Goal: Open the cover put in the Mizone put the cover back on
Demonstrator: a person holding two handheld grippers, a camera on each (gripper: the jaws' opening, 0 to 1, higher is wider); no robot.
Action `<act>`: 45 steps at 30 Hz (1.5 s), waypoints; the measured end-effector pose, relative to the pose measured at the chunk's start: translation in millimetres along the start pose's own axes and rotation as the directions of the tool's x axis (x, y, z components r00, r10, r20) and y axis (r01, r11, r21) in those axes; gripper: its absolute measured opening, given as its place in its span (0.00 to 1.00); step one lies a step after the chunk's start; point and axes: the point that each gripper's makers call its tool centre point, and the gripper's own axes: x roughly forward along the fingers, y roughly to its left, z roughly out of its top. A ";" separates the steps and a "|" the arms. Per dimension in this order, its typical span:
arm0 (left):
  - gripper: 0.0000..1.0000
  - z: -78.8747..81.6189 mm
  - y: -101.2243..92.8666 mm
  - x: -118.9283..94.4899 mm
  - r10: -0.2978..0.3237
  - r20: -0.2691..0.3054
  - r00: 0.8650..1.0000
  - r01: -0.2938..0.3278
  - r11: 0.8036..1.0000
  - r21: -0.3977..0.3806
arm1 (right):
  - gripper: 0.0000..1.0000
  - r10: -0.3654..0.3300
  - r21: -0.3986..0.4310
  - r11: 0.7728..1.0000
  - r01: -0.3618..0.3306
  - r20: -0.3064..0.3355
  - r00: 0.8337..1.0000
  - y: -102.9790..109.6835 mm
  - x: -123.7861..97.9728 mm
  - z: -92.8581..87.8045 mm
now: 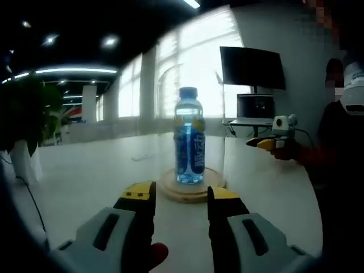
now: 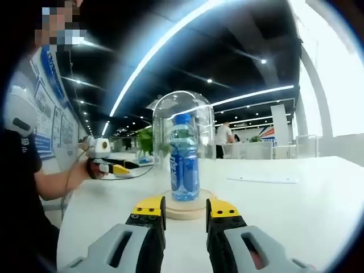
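The Mizone bottle stands upright on a round wooden base, in the middle of the white bench. The bottle is blue with a blue cap and a blue label. In the right gripper view, the same bottle stands under a clear glass cover shaped like a dome. The cover sits down on the wooden base, so the bottle is shut inside it. In the left gripper view the glass is hard to see, only a faint edge beside the bottle.

The left hand-held gripper points at the base from the near side. Its two yellow-tipped jaws stand apart with nothing between them, and the tips are close to the base. I cannot tell if they touch it.

The right hand-held gripper also points at the base. Its jaws are apart and hold nothing. The tips sit just in front of the base.

A sheet of paper lies flat on the bench, well apart from the bottle. A dark screen stands at the far side of the bench near bright windows. A green plant is off to one side. A person stands far back in the room.
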 end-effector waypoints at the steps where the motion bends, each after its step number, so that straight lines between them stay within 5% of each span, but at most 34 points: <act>1: 0.29 0.6 -0.6 -2.3 0.001 0.009 1.000 -0.001 1.000 -0.010 | 0.21 -0.003 0.006 1.000 0.003 0.000 1.000 -0.2 -0.9 -0.3; 23: 0.30 -9.3 -6.8 -35.6 0.068 0.078 0.995 -0.063 0.995 -0.074 | 0.21 -0.056 -0.018 0.998 0.056 -0.001 0.998 3.9 -15.4 -5.0; 29: 0.30 -23.6 -13.7 -31.4 0.058 0.053 0.997 -0.053 0.995 -0.080 | 0.21 -0.052 -0.033 0.998 0.051 -0.050 0.997 9.5 -11.2 -20.3; 45: 0.30 -36.8 -18.1 -26.8 0.051 0.000 0.999 -0.051 0.994 -0.092 | 0.21 -0.049 -0.042 0.998 0.047 -0.051 0.997 10.6 -13.0 -20.4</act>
